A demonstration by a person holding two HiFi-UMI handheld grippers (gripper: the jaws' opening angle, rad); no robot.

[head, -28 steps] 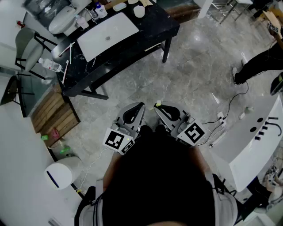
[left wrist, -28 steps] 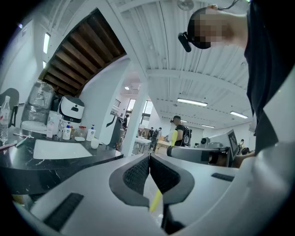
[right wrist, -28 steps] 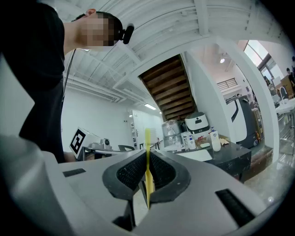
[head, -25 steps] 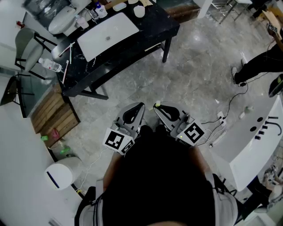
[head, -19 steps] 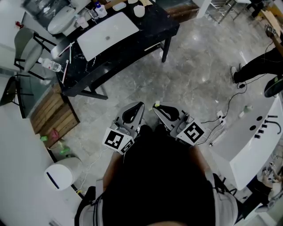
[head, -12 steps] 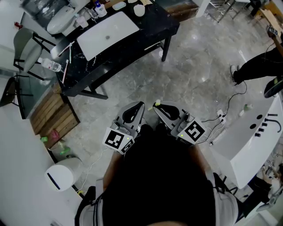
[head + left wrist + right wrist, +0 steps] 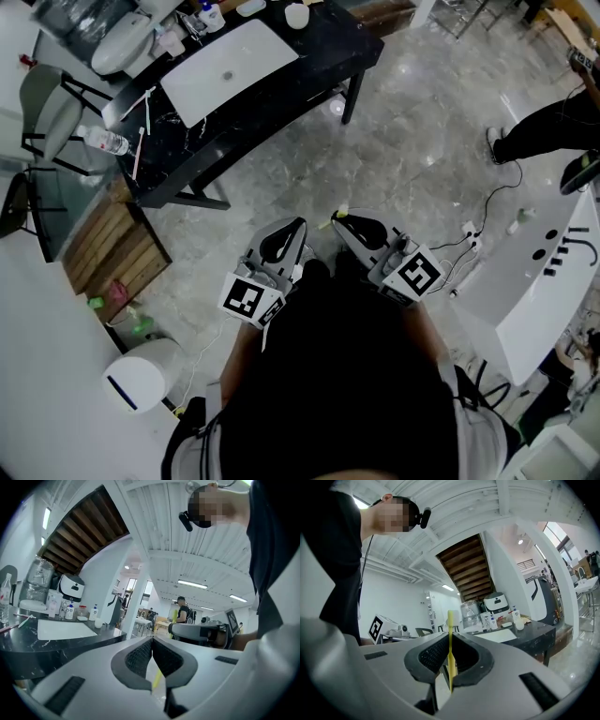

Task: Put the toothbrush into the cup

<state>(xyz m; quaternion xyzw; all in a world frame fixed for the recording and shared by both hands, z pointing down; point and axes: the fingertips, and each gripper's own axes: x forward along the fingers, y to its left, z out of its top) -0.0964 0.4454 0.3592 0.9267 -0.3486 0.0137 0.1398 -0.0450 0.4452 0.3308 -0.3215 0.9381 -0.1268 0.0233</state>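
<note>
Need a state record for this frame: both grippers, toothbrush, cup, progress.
right gripper: shut on thin yellow toothbrush, which stands upright between the jaws
left gripper: jaws together
white cup: on the far end of the black table, apart from both grippers
progress: toothbrush held, not yet in the cup

You're holding your left gripper (image 7: 152,640) with its jaws pressed together, pointing past a black table (image 7: 28,642) carrying a white cup (image 7: 98,623) and bottles (image 7: 69,612).
</note>
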